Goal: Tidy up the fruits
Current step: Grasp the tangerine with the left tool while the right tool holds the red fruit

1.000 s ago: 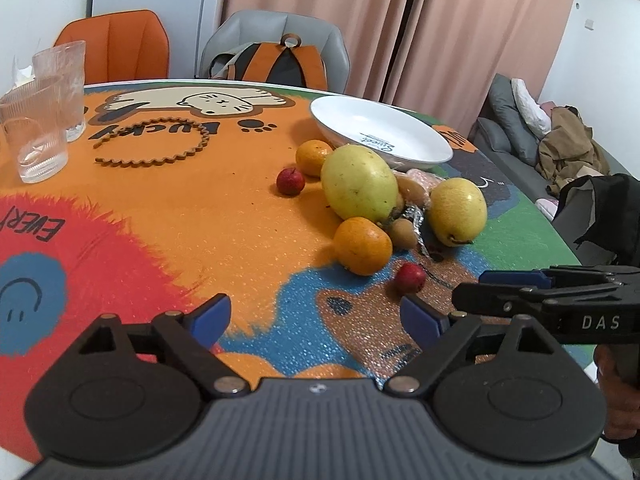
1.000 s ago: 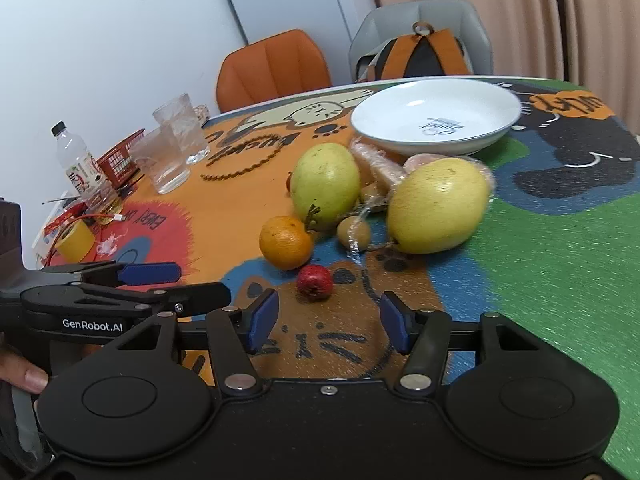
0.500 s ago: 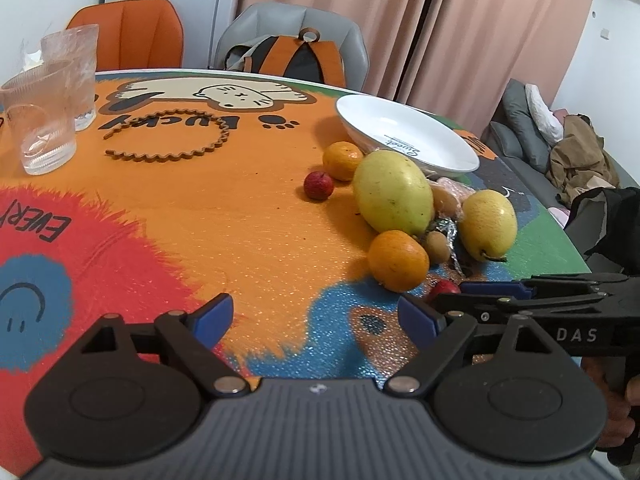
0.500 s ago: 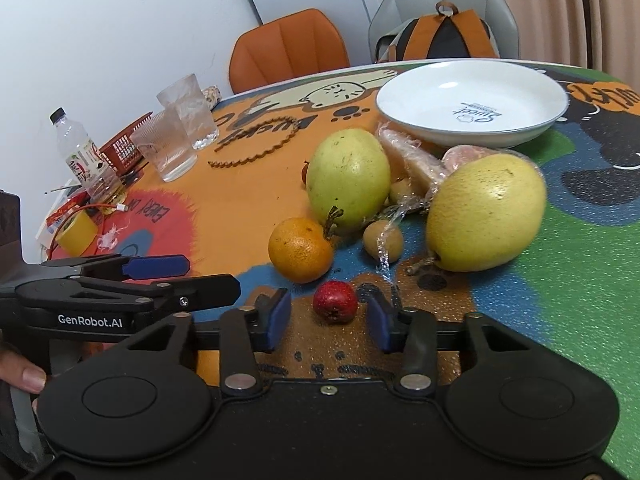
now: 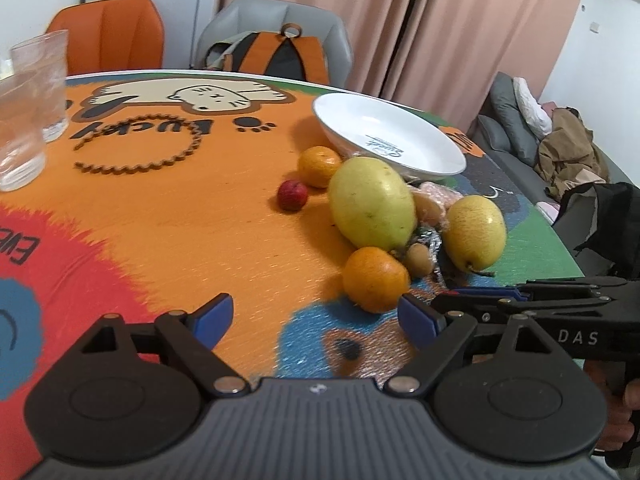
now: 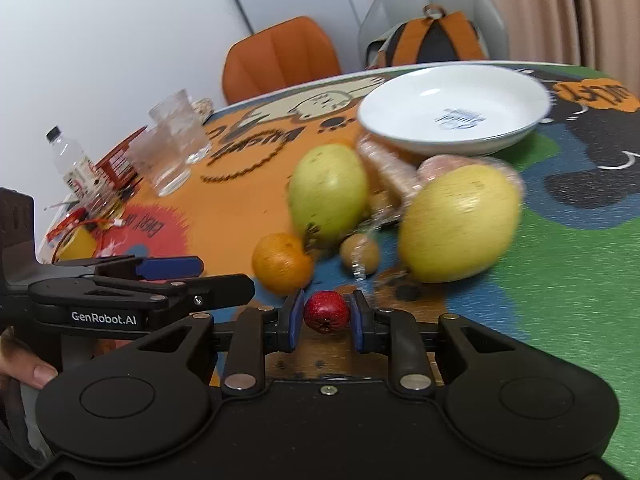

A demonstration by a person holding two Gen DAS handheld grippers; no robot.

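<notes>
My right gripper (image 6: pixel 325 318) is shut on a small red fruit (image 6: pixel 326 312) just above the table, in front of the fruit pile. The pile holds an orange (image 6: pixel 282 263), a green mango (image 6: pixel 329 196), a large yellow fruit (image 6: pixel 458 223) and a small brown fruit (image 6: pixel 359 253). A white plate (image 6: pixel 454 114) sits empty behind them. My left gripper (image 5: pixel 316 318) is open and empty, hovering left of the pile. It sees the near orange (image 5: pixel 375 279), the mango (image 5: pixel 372 204), the yellow fruit (image 5: pixel 474 233), a second red fruit (image 5: pixel 293 195), a far orange (image 5: pixel 319 166) and the plate (image 5: pixel 388 138).
Two glasses (image 5: pixel 28 108) stand at the far left of the table, with a brown bead ring (image 5: pixel 138 148) beside them. A plastic bottle (image 6: pixel 70 160) and a red basket (image 6: pixel 120 158) sit at the table's left edge. Chairs and a backpack (image 5: pixel 276 58) stand behind.
My right gripper moved forward around the small red fruit and closed on it. My left gripper drifted left, staying open.
</notes>
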